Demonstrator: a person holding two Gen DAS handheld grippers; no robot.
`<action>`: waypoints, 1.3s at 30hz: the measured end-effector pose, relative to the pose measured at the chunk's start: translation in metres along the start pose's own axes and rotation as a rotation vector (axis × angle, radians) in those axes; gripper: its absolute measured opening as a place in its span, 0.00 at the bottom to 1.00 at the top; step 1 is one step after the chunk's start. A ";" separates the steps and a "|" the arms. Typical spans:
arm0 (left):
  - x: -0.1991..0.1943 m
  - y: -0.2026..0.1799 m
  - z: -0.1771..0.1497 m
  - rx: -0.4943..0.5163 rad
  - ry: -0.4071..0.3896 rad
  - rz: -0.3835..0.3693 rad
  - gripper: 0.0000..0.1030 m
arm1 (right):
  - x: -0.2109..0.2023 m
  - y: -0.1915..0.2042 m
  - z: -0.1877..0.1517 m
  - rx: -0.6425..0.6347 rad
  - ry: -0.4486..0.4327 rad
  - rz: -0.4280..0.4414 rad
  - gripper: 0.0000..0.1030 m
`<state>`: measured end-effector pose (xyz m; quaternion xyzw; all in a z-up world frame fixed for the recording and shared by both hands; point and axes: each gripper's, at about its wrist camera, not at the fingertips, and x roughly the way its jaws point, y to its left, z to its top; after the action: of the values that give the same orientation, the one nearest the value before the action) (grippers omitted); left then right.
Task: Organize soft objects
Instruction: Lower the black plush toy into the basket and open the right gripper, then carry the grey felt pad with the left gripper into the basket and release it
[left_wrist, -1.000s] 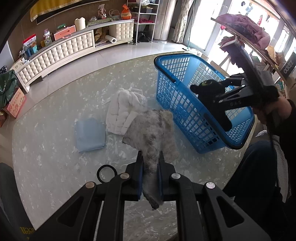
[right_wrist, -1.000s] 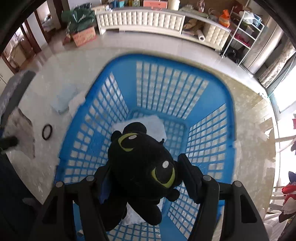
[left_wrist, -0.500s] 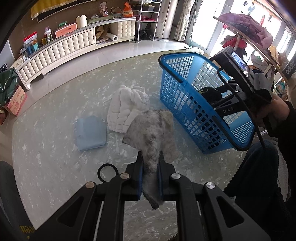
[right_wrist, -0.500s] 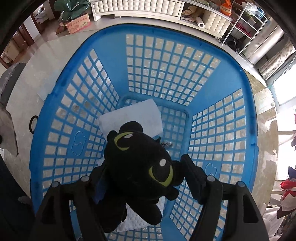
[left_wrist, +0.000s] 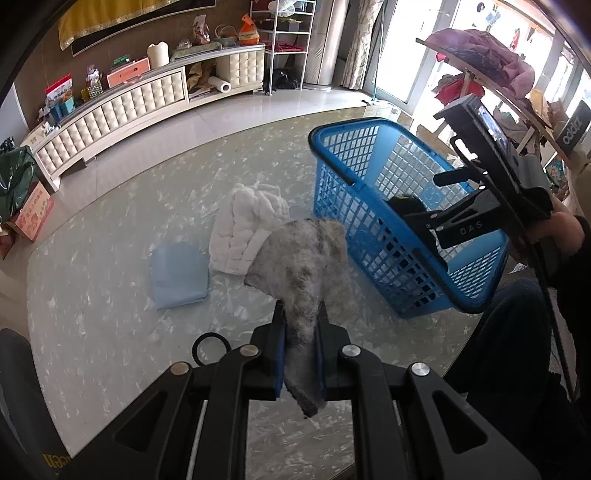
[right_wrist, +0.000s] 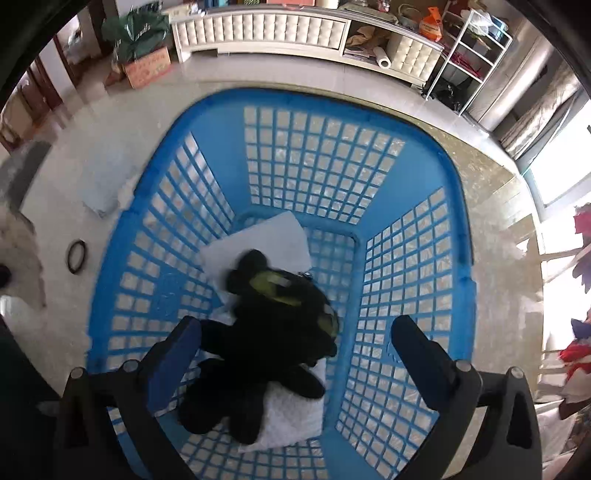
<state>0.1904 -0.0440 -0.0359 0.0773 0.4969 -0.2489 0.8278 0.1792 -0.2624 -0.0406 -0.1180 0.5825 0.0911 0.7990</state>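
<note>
My left gripper (left_wrist: 300, 314) is shut on a grey fuzzy cloth (left_wrist: 303, 258) that hangs over the marbled table. Behind it lie a white fluffy garment (left_wrist: 247, 225) and a folded light-blue cloth (left_wrist: 180, 275). My right gripper (right_wrist: 295, 332) hangs over the blue basket (right_wrist: 458, 206) with its jaws opening wide. The black plush toy (right_wrist: 273, 332) with yellow-green eyes lies free below them on white folded cloths (right_wrist: 258, 236) in the basket bottom, touching neither finger. In the left wrist view the right gripper (left_wrist: 424, 225) reaches into the blue basket (left_wrist: 354, 177).
A black ring (left_wrist: 210, 345) lies on the marbled table (left_wrist: 92, 332) near my left gripper. The person's dark sleeve and legs (left_wrist: 517, 350) are at the right table edge. A white tufted cabinet (left_wrist: 110, 110) runs along the far wall.
The right gripper's jaws have spread apart and let go of the black plush toy, which dropped onto the white cloths in the basket. The left gripper still holds the grey cloth in place.
</note>
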 end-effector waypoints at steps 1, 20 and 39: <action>-0.001 -0.002 0.001 0.004 -0.002 0.000 0.11 | -0.004 0.000 0.001 0.000 -0.005 -0.013 1.00; -0.025 -0.076 0.023 0.089 -0.046 -0.023 0.11 | -0.064 -0.031 -0.072 0.121 -0.196 0.000 1.00; 0.028 -0.147 0.056 0.250 0.035 -0.128 0.11 | -0.068 -0.079 -0.117 0.243 -0.239 0.031 1.00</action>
<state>0.1734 -0.2012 -0.0144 0.1522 0.4802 -0.3600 0.7853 0.0741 -0.3725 -0.0032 0.0003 0.4920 0.0457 0.8694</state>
